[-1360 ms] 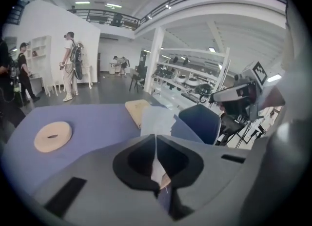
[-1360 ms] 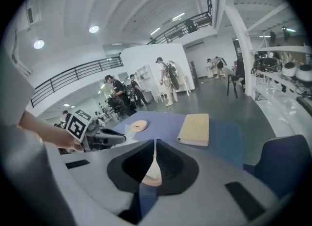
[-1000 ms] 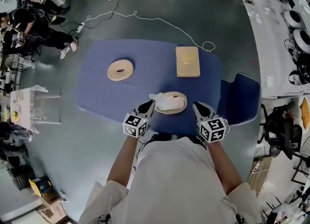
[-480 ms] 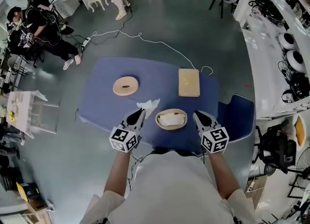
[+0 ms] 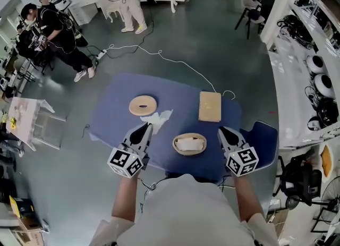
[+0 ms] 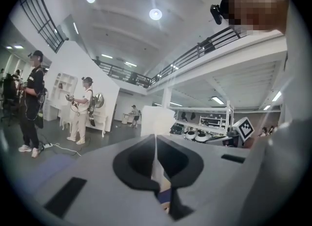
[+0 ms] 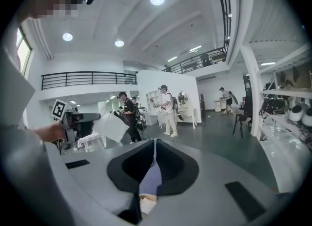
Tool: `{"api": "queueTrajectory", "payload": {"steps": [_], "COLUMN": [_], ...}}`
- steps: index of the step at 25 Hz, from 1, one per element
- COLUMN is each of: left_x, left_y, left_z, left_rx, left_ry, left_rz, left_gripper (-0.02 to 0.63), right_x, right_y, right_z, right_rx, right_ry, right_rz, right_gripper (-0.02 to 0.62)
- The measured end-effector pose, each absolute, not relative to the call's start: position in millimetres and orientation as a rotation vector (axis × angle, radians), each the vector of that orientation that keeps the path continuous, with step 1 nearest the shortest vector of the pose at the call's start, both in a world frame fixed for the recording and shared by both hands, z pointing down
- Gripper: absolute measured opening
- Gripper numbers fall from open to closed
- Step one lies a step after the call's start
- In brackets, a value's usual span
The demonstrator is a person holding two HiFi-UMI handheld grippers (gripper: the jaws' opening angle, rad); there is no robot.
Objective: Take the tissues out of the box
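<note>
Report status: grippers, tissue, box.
Left gripper shut on tissue, held apart from the oval box. Right gripper shut, empty. More white tissue shows in the box. Nothing in the way.

Bright even light, fisheye-warped edges, soft foreground

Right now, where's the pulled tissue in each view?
Head view: tissue at the left gripper's tip, above the table's left half.
Left gripper view: centre, standing up from the shut jaws.
Right gripper view: left of centre, at the left gripper's tip.
Shared landmark: person in white by the white shelves.
</note>
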State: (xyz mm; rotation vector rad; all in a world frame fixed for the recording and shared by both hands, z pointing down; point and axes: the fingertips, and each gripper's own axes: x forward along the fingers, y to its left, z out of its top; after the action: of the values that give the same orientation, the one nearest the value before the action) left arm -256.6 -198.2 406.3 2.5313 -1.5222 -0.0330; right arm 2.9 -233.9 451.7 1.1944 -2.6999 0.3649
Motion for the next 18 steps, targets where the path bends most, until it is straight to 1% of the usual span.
{"api": "queueTrajectory", "payload": {"steps": [8, 18], "left_x": [-267, -259], "left_y": [-198, -206], "left_z": [376, 376], "left_rx": [2.558, 2.560], "left_ry": [-1.590, -1.605], "left_rz": [-0.082, -0.099], "left_gripper": [0.012, 0.014], "right_x": [1, 15], "right_y": [-244, -253], "right_z": [413, 402], "right_rx": [1.216, 1.243], "right_ry": [-2.739, -2.762], "right_rz": [0.176, 0.139], "right_gripper": [0.038, 0.038]}}
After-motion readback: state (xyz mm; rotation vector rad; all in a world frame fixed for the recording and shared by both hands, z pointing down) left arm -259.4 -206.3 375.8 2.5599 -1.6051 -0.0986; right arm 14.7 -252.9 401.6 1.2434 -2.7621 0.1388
